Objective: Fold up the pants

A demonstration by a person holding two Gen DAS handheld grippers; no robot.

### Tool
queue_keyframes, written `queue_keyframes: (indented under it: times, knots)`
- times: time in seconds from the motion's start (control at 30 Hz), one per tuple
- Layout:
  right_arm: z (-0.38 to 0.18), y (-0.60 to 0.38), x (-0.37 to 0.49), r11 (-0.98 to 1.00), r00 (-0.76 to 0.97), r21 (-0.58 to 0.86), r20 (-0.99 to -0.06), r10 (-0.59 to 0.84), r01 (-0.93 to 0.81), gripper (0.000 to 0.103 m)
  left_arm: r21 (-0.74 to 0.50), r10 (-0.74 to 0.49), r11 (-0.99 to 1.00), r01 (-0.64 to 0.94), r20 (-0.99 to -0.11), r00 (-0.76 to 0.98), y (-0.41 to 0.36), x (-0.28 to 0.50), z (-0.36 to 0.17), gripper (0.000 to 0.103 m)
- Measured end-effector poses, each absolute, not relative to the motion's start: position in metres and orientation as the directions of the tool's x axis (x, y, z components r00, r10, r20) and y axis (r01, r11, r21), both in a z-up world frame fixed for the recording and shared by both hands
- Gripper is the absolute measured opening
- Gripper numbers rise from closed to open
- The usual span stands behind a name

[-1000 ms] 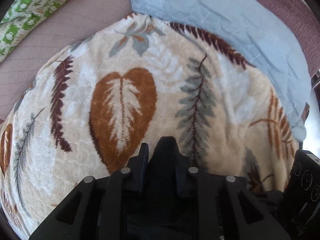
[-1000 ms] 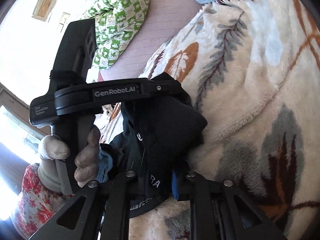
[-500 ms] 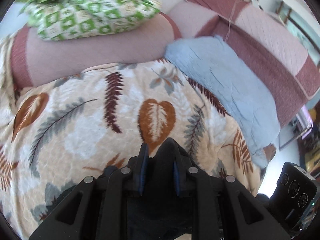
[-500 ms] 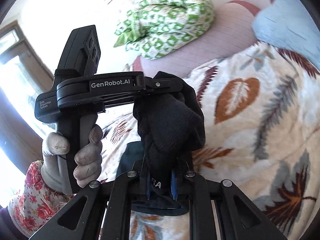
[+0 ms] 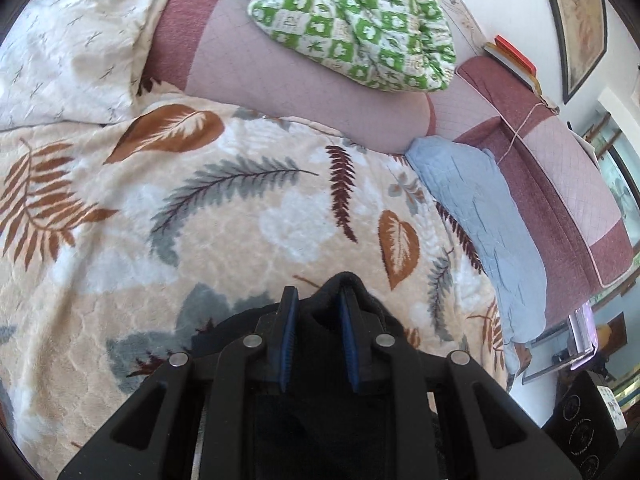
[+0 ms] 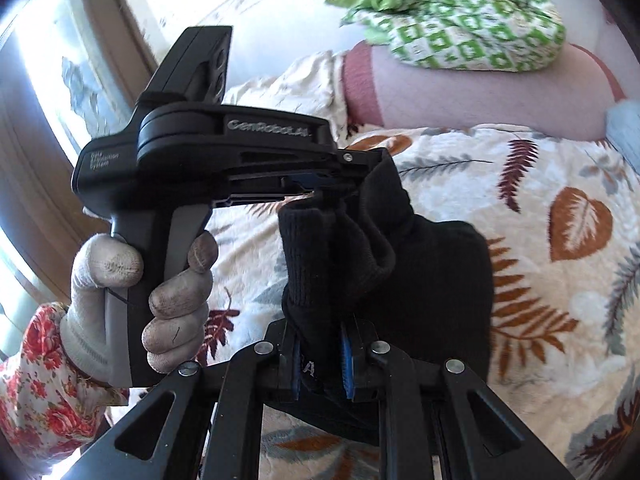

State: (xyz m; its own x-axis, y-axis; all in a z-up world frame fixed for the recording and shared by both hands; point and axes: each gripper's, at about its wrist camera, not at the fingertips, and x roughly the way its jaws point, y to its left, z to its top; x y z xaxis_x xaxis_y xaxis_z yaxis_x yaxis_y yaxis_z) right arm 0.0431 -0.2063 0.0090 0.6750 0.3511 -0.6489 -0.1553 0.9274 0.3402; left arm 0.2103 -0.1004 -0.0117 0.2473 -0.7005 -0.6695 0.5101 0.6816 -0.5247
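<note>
The black knit pants hang bunched in the air above a leaf-patterned fleece blanket. My right gripper is shut on a fold of the black cloth at the bottom of the right wrist view. My left gripper, held by a gloved hand, is shut on the upper edge of the same pants. In the left wrist view my left gripper pinches black pants cloth between its blue pads. The rest of the garment hangs below, hidden.
A green-and-white checked quilt lies on a pink bolster at the far side. A light blue cloth lies at the blanket's right edge, a cream quilt at far left. A floral sleeve is at lower left.
Both grippers have lifted and swung across the bed with the pants, and both have rolled. The views now show more of the far bolster and the green quilt. Both grips have held.
</note>
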Motion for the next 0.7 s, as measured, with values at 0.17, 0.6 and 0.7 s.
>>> queue_keyframes:
  times: [0.17, 0.6, 0.7]
  knots:
    - [-0.011, -0.175, 0.053, 0.947, 0.645, 0.249, -0.694, 0.321, -0.203, 0.021, -0.558, -0.684, 0.716, 0.419, -0.681, 0.262, -0.064, 0.22, -0.04, 0.025]
    - [-0.025, -0.12, 0.026, 0.928, 0.654, 0.028, -0.701, 0.283, -0.371, 0.071, -0.483, -0.586, 0.801, 0.354, -0.756, 0.293, -0.02, 0.216, -0.051, 0.059]
    - [-0.021, -0.127, 0.016, 0.923, 0.651, 0.047, -0.695, 0.304, -0.382, 0.071, -0.422, -0.539, 0.827, 0.372, -0.785, 0.307, -0.02, 0.214, -0.049, 0.06]
